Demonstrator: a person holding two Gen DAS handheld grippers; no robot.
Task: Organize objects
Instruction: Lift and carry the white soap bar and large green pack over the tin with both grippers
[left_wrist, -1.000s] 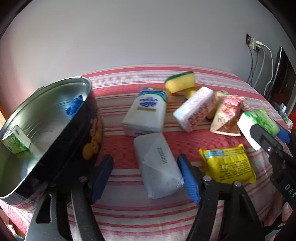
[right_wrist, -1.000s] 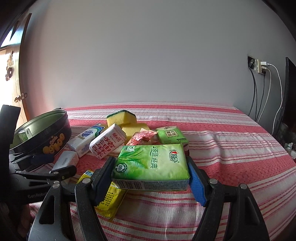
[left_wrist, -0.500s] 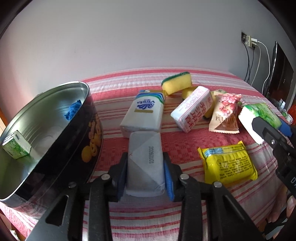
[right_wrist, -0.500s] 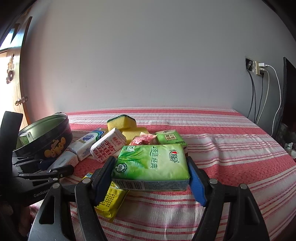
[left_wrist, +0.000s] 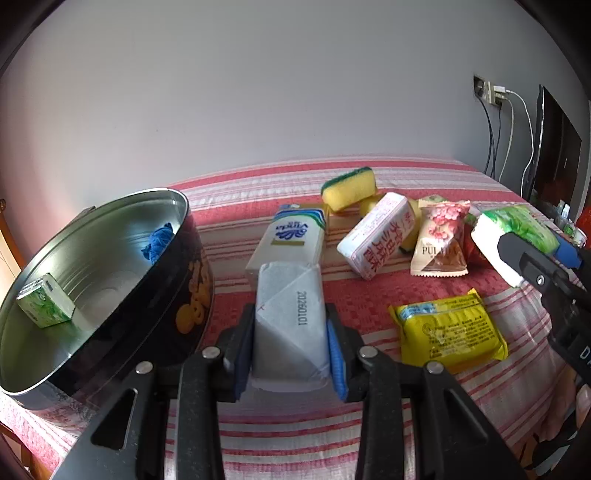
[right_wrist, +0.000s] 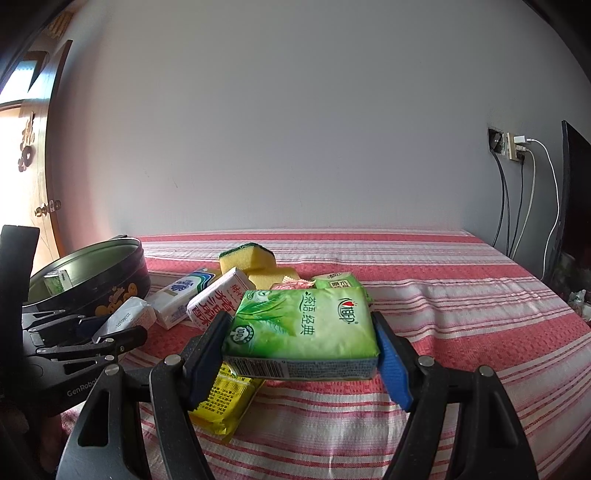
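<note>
under left claw (left_wrist: 291, 354) pinching white pack (left_wrist: 290, 325), pack's underside hidden; right claw (right_wrist: 301, 354) w/ green pack (right_wrist: 303, 328) clamped

Striped red/white cloth (right_wrist: 461, 295), grey wall (right_wrist: 295, 129), socket w/ cables (right_wrist: 511, 147), wood door (right_wrist: 33, 147)

Tin (left_wrist: 192, 266) at left on bed (left_wrist: 461, 177), small box (left_wrist: 46, 306) inside; wrapped pack (left_wrist: 290, 325) right of tin, packets (left_wrist: 376, 236) and sponge (left_wrist: 349, 188) behind.
</note>
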